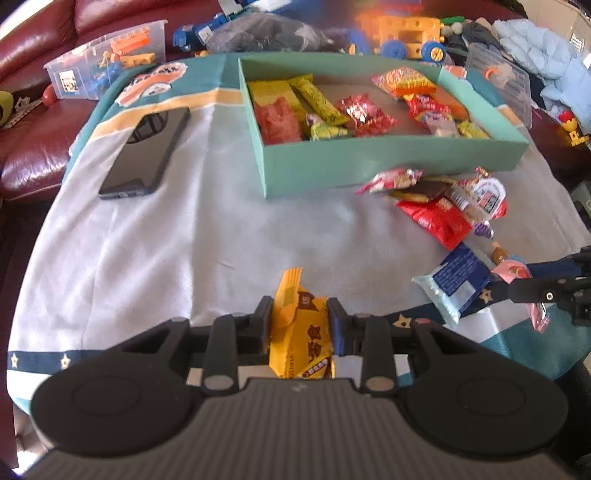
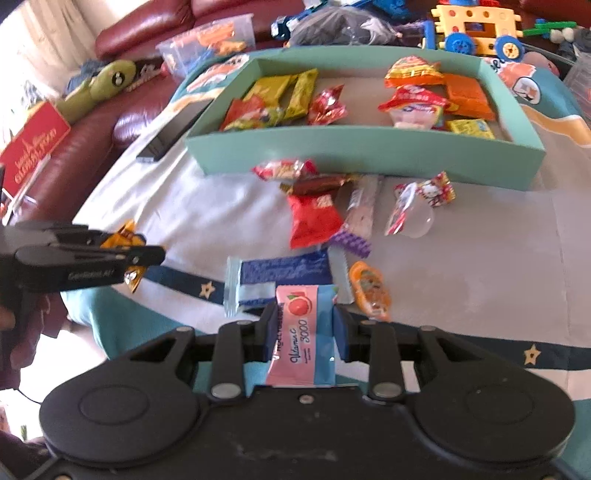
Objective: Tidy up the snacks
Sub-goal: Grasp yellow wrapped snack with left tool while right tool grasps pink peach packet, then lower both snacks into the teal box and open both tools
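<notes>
hidden: phone (image 2: pixel 173 127) — partly behind box (image 2: pixel 354 147) | toys (image 1: pixel 406 33) blurred

Bare blanket (image 1: pixel 184 236) lies open before the box (image 1: pixel 369 162); loose snacks (image 1: pixel 443 206) crowd its right front.

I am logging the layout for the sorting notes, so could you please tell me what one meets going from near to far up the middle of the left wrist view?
left gripper shut on the yellow snack packet → bare pale blanket → near wall of the teal box → snacks in the box → toy clutter behind it.
</notes>
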`<control>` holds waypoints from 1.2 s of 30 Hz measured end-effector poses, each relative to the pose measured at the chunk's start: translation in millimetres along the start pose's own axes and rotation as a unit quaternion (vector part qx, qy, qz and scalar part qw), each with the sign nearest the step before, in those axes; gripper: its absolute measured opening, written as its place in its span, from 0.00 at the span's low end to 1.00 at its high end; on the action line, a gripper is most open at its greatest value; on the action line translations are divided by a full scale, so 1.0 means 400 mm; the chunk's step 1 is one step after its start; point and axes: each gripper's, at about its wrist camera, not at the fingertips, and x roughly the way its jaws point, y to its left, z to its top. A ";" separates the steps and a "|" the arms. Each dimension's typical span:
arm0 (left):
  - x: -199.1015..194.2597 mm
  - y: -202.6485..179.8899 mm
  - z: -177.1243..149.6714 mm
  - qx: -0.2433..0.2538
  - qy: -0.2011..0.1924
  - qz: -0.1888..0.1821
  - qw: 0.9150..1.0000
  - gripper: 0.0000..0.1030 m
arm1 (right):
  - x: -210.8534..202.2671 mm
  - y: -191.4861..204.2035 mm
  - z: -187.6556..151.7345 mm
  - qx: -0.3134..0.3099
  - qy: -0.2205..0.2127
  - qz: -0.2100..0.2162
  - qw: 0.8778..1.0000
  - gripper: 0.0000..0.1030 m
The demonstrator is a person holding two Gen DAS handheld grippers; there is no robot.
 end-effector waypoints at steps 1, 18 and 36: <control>-0.009 0.004 0.006 -0.002 -0.004 -0.001 1.000 0.29 | -0.005 -0.009 0.006 0.004 -0.003 0.002 1.000 0.29; 0.006 -0.098 0.299 0.035 -0.071 -0.037 0.996 0.29 | -0.028 -0.150 0.241 0.088 -0.094 0.008 0.992 0.29; 0.209 -0.125 0.463 0.030 -0.040 -0.027 0.998 0.41 | 0.178 -0.205 0.428 0.123 -0.078 0.014 0.989 0.30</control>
